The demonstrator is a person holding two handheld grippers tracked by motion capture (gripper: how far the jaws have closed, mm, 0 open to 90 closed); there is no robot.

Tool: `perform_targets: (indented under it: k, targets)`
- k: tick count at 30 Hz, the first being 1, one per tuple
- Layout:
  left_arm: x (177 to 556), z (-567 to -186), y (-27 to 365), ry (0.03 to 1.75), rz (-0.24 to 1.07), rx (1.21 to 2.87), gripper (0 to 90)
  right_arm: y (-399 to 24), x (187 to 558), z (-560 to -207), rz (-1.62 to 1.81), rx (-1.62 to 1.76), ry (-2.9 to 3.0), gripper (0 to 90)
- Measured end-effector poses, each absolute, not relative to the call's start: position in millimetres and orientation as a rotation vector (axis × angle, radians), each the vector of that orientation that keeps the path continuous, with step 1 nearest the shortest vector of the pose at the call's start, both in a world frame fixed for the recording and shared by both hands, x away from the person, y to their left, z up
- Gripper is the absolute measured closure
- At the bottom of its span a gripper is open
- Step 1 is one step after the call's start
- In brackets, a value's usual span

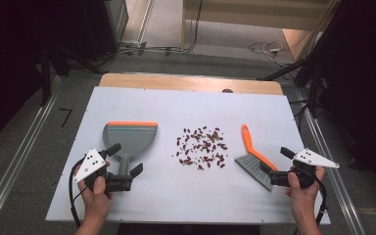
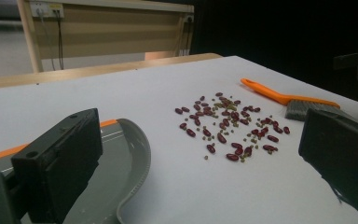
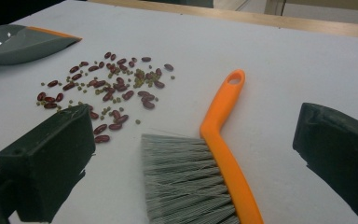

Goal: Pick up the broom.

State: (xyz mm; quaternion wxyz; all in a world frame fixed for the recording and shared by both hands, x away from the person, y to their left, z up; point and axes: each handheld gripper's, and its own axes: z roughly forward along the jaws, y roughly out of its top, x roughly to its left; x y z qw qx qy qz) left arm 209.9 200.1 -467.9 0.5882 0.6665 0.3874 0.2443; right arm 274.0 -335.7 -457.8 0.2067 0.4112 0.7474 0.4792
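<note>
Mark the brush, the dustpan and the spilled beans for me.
brush (image 3: 223, 116), right gripper view, on its orange handle.
dustpan (image 1: 129, 137), high view, on its grey scoop.
beans (image 1: 203, 147), high view, middle of the scatter.

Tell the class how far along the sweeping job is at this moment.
Nothing is swept yet: the beans lie scattered on the white table. In hand: the open left gripper straddles the dustpan handle, and the open right gripper sits at the brush. Left: grasping both, sweeping beans into the dustpan.
</note>
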Motion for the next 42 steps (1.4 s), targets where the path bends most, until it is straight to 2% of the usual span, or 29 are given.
perform_targets:
  k: [29, 42]
  targets:
    - [212, -466, 196, 0.911, 0.577, 1.562, 0.0, -316, 291, -438, 1.253, 1.188, 2.084, 0.0]
    - [213, -466, 194, 0.912, 0.569, 1.566, 0.0, -298, 319, -418, 1.265, 1.185, 2.104, 0.0]
